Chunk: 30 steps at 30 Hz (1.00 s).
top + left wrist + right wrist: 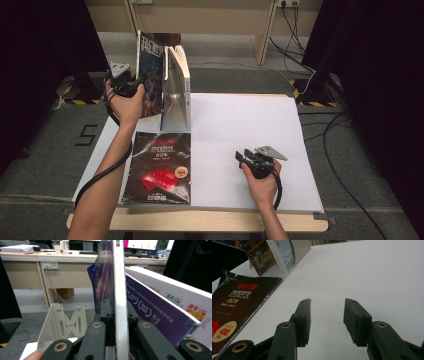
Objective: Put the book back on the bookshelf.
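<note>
two grippers showed in the high view: our left gripper (134,84) held a dark magazine (151,75) upright at the table's (240,130) far left, just beside a leaning white book (179,90), while our right gripper (243,158) rested spread on the white surface, near a black magazine (159,167) lying flat. in the left gripper view our jaws pinched the magazine's white spine (119,302). in the right gripper view our jaws stood apart with bare table between them.
</note>
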Motion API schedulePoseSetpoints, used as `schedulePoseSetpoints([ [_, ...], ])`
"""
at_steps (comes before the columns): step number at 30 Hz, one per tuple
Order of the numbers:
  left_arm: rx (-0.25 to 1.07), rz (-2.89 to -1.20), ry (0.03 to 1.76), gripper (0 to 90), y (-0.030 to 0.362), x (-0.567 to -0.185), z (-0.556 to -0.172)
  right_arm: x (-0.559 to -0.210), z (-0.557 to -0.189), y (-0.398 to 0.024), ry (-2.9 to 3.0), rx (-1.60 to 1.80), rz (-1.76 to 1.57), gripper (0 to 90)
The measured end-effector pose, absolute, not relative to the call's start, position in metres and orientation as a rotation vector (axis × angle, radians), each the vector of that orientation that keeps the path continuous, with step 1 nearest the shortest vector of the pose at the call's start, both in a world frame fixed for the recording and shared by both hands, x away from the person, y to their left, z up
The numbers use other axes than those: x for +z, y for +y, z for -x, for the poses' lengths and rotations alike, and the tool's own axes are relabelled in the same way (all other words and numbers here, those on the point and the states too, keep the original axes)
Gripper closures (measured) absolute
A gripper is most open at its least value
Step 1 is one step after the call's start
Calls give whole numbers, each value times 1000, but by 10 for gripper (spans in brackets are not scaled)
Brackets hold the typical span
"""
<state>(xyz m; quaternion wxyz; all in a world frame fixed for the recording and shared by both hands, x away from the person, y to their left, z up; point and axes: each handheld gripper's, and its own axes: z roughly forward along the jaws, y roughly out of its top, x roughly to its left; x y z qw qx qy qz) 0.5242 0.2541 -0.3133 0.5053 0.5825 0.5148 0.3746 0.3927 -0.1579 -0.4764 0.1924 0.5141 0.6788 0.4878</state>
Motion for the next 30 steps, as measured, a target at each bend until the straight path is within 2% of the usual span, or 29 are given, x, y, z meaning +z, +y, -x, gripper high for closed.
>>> schedulePoseSetpoints([
  [13, 987, -1404, 1267, 821, 261, -322, -533, -478, -393, -157, 1908, 1369, -1445, 580],
  [30, 981, -1377, 1237, 821, 249, -333, -548, -481, -394, -155, 1921, 1368, -1452, 580],
])
